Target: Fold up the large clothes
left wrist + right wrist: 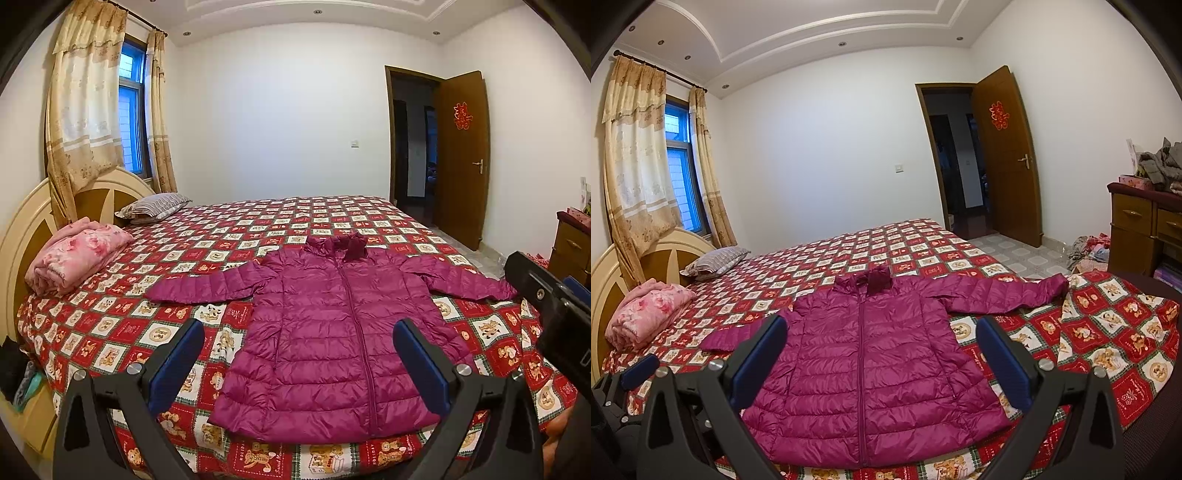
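Observation:
A magenta quilted down jacket [332, 339] lies flat and zipped on the bed, front up, collar away from me, both sleeves spread out sideways. It also shows in the right wrist view [864, 373]. My left gripper [299, 354] is open and empty, held above the jacket's lower half near the bed's front edge. My right gripper [882, 354] is open and empty, also above the jacket's lower part. The right gripper's body shows at the right edge of the left wrist view [546, 299].
The bed [110, 332] has a red checked bear-print cover. A folded pink blanket [74, 258] and a striped pillow [155, 208] lie near the headboard. A wooden dresser [1145, 229] with clothes stands at the right. An open door [1004, 155] is behind.

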`<state>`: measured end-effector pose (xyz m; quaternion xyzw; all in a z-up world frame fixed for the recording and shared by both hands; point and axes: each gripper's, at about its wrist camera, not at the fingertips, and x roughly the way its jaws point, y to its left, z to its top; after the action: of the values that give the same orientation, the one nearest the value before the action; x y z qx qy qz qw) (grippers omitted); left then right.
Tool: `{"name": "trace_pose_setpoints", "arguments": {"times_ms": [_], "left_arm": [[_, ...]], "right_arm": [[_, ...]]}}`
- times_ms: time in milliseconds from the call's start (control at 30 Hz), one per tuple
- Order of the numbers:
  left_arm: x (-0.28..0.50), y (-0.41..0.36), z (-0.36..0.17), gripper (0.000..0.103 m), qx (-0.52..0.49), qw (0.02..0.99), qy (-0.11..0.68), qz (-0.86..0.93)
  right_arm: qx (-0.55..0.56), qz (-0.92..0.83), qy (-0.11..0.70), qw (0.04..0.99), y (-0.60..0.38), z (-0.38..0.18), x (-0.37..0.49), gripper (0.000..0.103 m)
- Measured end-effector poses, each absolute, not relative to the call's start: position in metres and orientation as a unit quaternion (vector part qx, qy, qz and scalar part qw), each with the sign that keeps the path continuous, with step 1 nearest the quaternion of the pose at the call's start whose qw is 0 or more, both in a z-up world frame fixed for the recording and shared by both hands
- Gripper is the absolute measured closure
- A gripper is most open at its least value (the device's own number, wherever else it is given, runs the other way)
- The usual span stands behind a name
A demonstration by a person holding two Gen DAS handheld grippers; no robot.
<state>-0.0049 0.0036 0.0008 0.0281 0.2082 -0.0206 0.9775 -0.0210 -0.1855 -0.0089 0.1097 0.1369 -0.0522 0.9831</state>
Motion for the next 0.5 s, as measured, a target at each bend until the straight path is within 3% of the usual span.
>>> {"name": "trace_pose_setpoints", "arguments": {"times_ms": [500], "left_arm": [[-0.0065, 0.0029, 0.0039, 0.001, 0.030, 0.978, 0.204, -0.022]], "right_arm": [[0.112, -0.055, 0.131, 0.983, -0.1845, -0.0066, -0.0233, 0.000]]}}
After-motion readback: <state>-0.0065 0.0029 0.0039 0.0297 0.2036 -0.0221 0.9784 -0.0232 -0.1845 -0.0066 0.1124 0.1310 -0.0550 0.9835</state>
